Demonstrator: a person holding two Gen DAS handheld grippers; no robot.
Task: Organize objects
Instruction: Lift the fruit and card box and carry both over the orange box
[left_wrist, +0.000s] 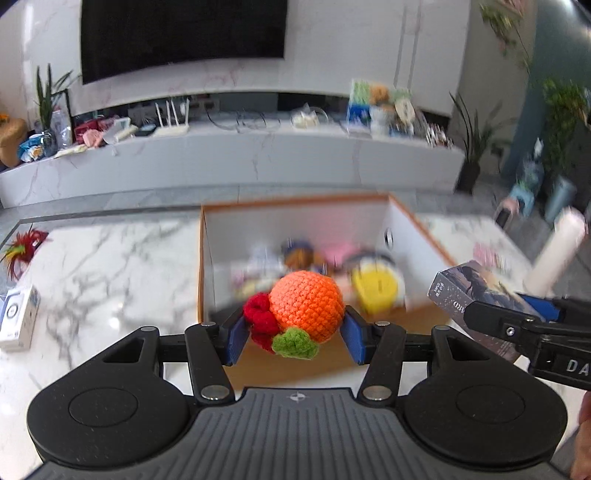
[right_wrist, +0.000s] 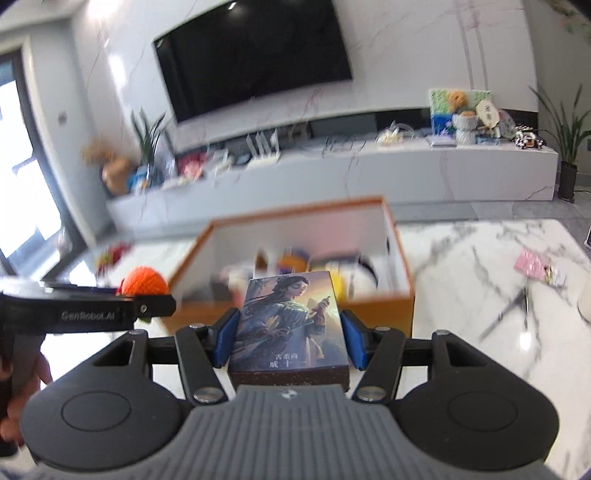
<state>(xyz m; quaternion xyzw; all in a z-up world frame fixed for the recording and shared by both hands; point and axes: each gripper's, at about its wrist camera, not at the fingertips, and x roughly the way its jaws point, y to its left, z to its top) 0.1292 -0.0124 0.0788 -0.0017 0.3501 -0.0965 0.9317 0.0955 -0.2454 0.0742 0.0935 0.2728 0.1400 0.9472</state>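
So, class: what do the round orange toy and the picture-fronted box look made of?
Round orange toy: crocheted yarn, matte; looped stitches show, with red and green knitted bits. Picture-fronted box: probably printed card, slightly glossy; crisp edges, speckled dark side.

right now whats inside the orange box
Blurred: a yellow round item, something pink and other small clutter inside the orange box. The crochet orange hides part of it.
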